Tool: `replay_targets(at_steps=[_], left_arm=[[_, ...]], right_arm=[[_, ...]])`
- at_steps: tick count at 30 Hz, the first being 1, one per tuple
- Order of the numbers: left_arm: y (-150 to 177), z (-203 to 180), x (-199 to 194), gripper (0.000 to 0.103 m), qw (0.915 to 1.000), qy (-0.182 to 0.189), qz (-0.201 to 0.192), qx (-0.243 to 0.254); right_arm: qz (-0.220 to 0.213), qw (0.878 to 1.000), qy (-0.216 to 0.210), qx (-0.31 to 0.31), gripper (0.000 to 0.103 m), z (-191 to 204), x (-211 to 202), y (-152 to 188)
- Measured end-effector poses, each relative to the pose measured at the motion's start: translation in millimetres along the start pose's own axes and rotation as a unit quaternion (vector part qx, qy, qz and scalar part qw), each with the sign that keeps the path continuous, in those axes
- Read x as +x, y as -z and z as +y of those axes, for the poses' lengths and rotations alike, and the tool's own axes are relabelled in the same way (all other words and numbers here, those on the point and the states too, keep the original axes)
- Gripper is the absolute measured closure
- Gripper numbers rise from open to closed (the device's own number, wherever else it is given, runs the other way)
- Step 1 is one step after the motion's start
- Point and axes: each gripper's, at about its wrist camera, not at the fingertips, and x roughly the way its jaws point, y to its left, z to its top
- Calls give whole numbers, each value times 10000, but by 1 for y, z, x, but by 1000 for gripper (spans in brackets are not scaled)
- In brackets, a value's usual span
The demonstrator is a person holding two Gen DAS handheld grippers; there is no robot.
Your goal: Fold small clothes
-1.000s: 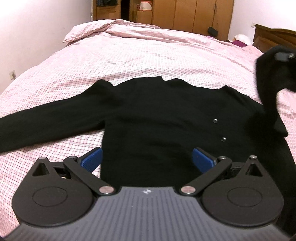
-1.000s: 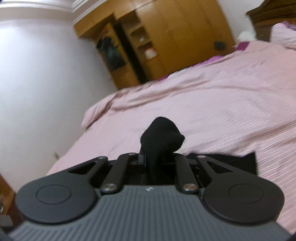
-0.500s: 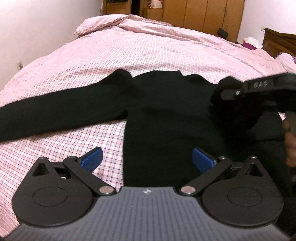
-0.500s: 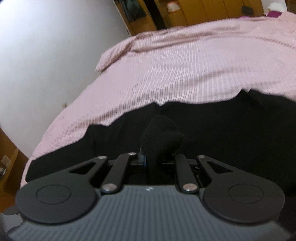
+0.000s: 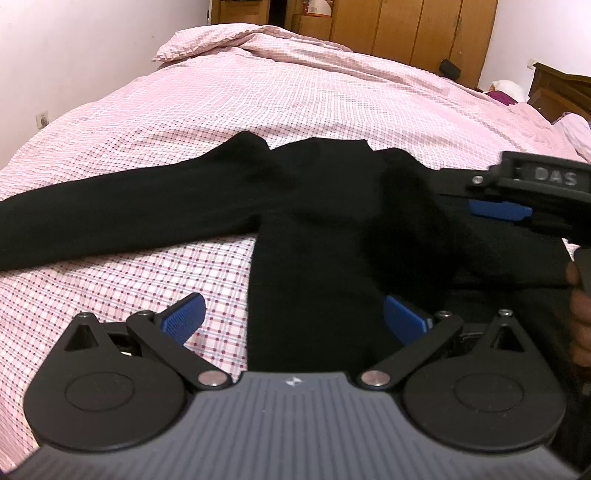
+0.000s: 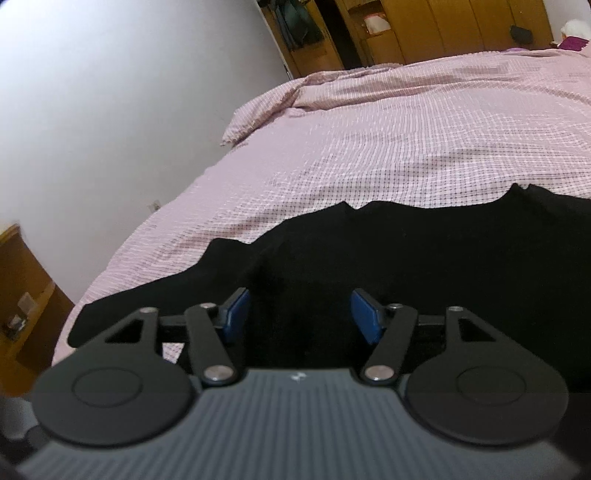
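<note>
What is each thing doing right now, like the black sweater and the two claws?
Black sweater: flat on the bed, one sleeve folded over its body, other sleeve stretched out.
Right claw: open, has just been opening, pads clear of the sweater.
Left claw: open, holding nothing.
Bed: covered with pink checked quilt.

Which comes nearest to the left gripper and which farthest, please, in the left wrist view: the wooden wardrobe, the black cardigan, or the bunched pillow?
From the left gripper:
1. Black cardigan, lying directly under and ahead of the open jaws.
2. Bunched pillow, at the far end of the bed, toward the left.
3. Wooden wardrobe, against the back wall beyond the bed.
</note>
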Motion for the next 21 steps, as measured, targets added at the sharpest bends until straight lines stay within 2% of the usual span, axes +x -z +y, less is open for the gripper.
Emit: replay_targets(at_steps=[4, 9, 21], left_arm=[[-1, -2, -2, 0, 10000, 90, -18, -35], [-9, -5, 1, 0, 9997, 136, -154, -92], [-51, -36, 40, 0, 9978, 229, -469, 405]], right_arm=[[-138, 9997, 39, 221, 39, -12, -18, 2], [-330, 9979, 296, 481, 39, -39, -49, 9], [-594, 9841, 1562, 597, 39, -135, -93, 7]])
